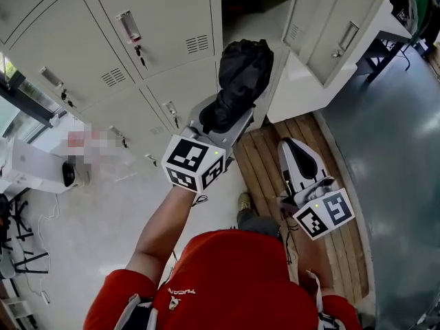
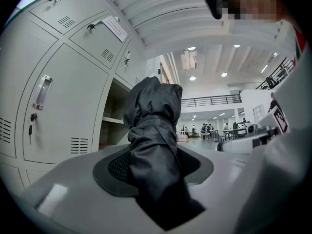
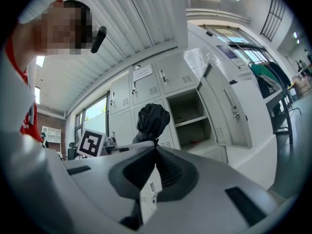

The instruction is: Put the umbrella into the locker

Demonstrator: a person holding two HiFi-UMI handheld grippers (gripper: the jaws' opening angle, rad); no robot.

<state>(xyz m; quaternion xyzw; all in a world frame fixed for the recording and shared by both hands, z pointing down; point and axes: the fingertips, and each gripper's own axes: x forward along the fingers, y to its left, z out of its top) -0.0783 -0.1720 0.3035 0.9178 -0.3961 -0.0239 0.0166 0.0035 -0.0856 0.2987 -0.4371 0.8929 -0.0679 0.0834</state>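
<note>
Got black folded umbrella [image 1: 242,74] clamped in left hand-held gripper [image 1: 221,119], sticking out past the jaws, held in front of the locker bank, not inside any compartment. Open locker [image 3: 192,122] just beyond, door [image 1: 337,26] swung out right. Right hand-held gripper [image 1: 292,150] lower, clear of umbrella, jaw tips together on nothing.

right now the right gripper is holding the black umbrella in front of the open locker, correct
No, the left gripper holds the black umbrella in front of the open locker; the left gripper view shows its jaws clamped on it. The right gripper is shut and empty.
</note>
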